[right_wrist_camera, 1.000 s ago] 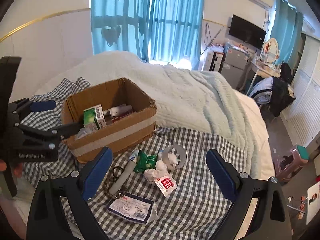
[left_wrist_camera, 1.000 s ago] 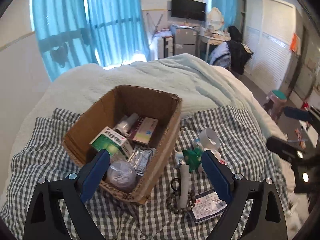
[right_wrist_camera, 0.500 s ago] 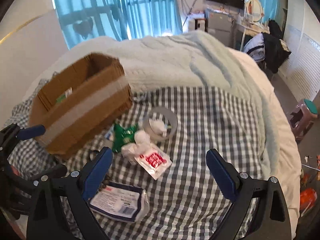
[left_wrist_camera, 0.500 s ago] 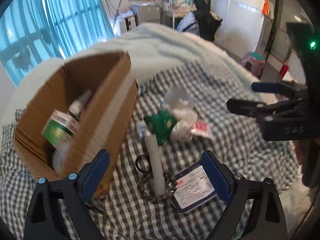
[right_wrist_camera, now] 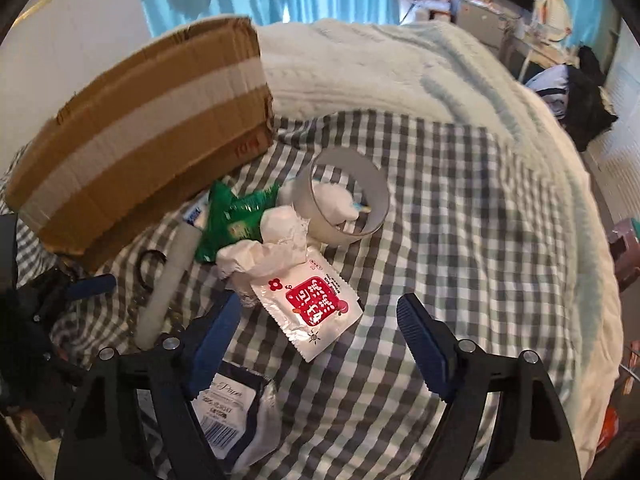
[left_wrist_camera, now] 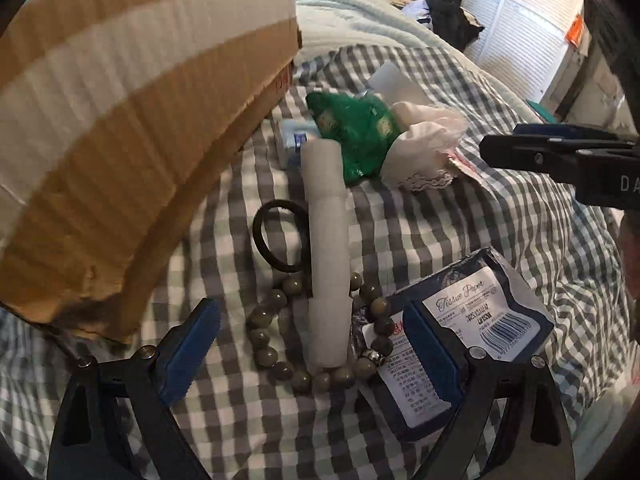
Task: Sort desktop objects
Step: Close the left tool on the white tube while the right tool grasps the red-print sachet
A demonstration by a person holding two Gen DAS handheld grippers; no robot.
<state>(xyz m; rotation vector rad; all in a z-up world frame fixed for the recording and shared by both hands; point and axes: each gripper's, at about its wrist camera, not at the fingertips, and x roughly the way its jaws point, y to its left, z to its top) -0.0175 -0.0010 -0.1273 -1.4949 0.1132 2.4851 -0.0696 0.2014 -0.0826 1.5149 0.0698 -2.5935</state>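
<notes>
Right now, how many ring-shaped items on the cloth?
3: hair tie beside the white tube, bead bracelet under the tube's near end, tape roll past the tissues. The box could hide more.

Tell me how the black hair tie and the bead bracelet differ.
The black hair tie is one smooth, thin, unbroken band; the bead bracelet is a string of round olive-brown beads. The hair tie's loop looks smaller than the bracelet's. The hair tie lies farther from the left tongs, which hover open over the bracelet. Both lie flat on the checked cloth, partly under the white tube.
</notes>
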